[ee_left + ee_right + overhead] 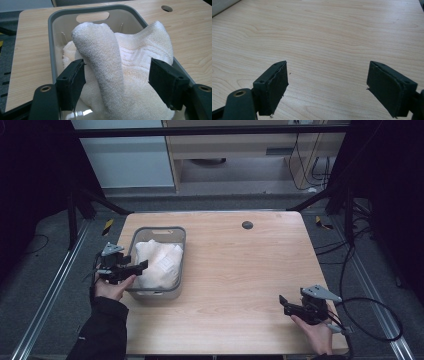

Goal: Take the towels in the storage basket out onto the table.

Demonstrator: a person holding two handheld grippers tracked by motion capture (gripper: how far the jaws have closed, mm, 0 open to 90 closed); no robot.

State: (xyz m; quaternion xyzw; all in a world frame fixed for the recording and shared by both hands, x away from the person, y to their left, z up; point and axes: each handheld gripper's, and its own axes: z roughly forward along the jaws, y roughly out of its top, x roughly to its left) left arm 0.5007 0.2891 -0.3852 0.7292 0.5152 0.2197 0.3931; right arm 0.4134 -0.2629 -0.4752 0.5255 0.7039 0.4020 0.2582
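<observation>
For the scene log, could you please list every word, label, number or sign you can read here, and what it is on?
No readable text anywhere.
Towel in the grey basket: a small pale patch in the high view, maybe a label, too blurred to read.
Table, left gripper, right gripper: no markings.

Dim surroundings, wooden table [240, 270] evenly lit from above, soft shadows, slight glare, near foreground softly blurred
</observation>
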